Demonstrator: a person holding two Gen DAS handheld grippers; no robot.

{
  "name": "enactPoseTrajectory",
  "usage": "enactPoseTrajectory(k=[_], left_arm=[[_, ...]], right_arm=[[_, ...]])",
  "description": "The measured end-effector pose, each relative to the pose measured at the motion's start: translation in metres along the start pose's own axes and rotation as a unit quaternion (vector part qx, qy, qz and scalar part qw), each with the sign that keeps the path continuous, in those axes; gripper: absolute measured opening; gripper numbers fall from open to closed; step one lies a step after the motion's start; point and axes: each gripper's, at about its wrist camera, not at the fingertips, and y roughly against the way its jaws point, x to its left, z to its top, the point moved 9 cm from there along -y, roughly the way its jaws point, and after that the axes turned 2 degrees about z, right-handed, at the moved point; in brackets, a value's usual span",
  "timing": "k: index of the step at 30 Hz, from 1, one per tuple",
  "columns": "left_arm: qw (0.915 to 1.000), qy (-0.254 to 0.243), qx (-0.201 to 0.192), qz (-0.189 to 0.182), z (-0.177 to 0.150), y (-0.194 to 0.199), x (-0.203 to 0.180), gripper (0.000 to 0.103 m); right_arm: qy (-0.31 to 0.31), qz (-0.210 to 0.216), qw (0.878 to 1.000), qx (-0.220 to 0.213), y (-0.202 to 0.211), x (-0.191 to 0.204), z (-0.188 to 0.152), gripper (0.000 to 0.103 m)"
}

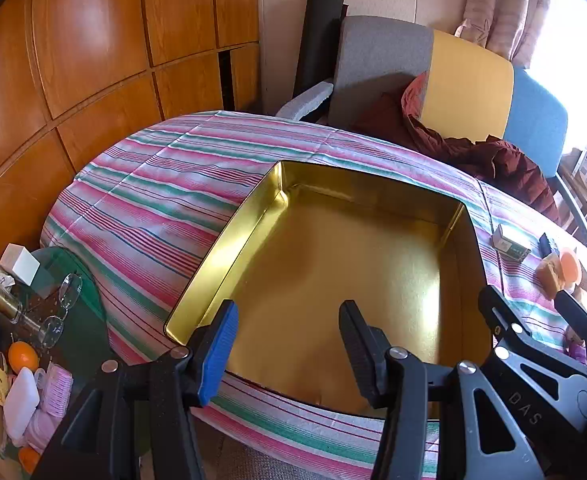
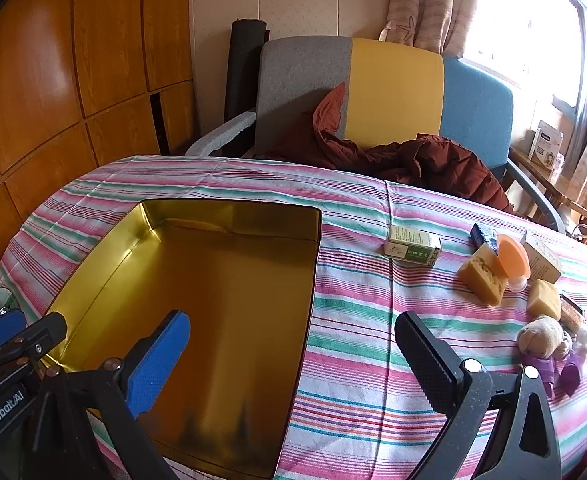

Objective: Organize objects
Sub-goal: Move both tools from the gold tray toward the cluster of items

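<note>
I see a gold tin box (image 1: 333, 264) lying open on the striped tablecloth (image 1: 153, 200), and nothing is inside it. My left gripper (image 1: 289, 344) hangs over the near part of the box with its jaws apart, and they hold nothing. My right gripper (image 2: 293, 356) is spread wide and released; its blue pad (image 2: 157, 360) is above the box and its black pad (image 2: 425, 360) is above the cloth to the right of the box.

The things to sort lie on the cloth at the right, well apart from the box: a small green and white carton (image 2: 412, 245), two yellow sponges (image 2: 483, 280), an orange lid (image 2: 513, 260), a beige carton (image 2: 543, 258) and a small plush toy (image 2: 541, 340). Behind the table stands a chair (image 2: 393, 88) with a dark red jacket (image 2: 433, 168) on it.
</note>
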Motion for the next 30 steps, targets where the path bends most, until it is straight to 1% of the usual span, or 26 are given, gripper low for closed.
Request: enactPoseTrajectory(k=[10, 14, 17, 20, 22, 25, 26, 28, 29, 30], left_arm=[[1.0, -0.007, 0.003, -0.004, -0.002, 0.0, -0.005, 0.053], [0.9998, -0.011, 0.01, -0.014, -0.007, 0.0, -0.011, 0.053], [0.9989, -0.013, 0.016, -0.042, -0.013, 0.0, -0.02, 0.053], [0.9966, -0.02, 0.014, -0.079, -0.017, 0.004, -0.032, 0.053], [0.9945, -0.031, 0.006, -0.1, -0.02, 0.009, -0.043, 0.053], [0.991, -0.057, -0.013, -0.121, -0.025, 0.019, -0.06, 0.053], [0.9895, -0.065, -0.016, -0.128, -0.027, 0.022, -0.067, 0.053], [0.9846, -0.078, -0.016, -0.156, -0.034, 0.028, -0.08, 0.053], [0.9813, -0.082, -0.012, -0.174, -0.037, 0.03, -0.087, 0.053], [0.9757, -0.083, -0.004, -0.203, -0.042, 0.034, -0.095, 0.053]], right_arm=[[-0.009, 0.004, 1.0, -0.005, 0.006, -0.009, 0.002, 0.103], [-0.018, 0.016, 1.0, -0.018, 0.013, -0.016, 0.006, 0.103], [-0.037, 0.025, 0.999, -0.031, 0.019, -0.027, 0.008, 0.103], [-0.052, 0.021, 0.998, -0.041, 0.024, -0.044, 0.009, 0.103], [-0.055, 0.014, 0.998, -0.032, 0.023, -0.058, 0.005, 0.103], [-0.062, 0.005, 0.998, -0.006, 0.019, -0.084, -0.008, 0.103], [-0.067, 0.003, 0.998, 0.0, 0.019, -0.093, -0.013, 0.103], [-0.076, -0.007, 0.997, 0.012, 0.018, -0.112, -0.025, 0.103], [-0.082, -0.012, 0.996, 0.017, 0.018, -0.123, -0.032, 0.103], [-0.087, -0.015, 0.996, 0.024, 0.018, -0.133, -0.038, 0.103]])
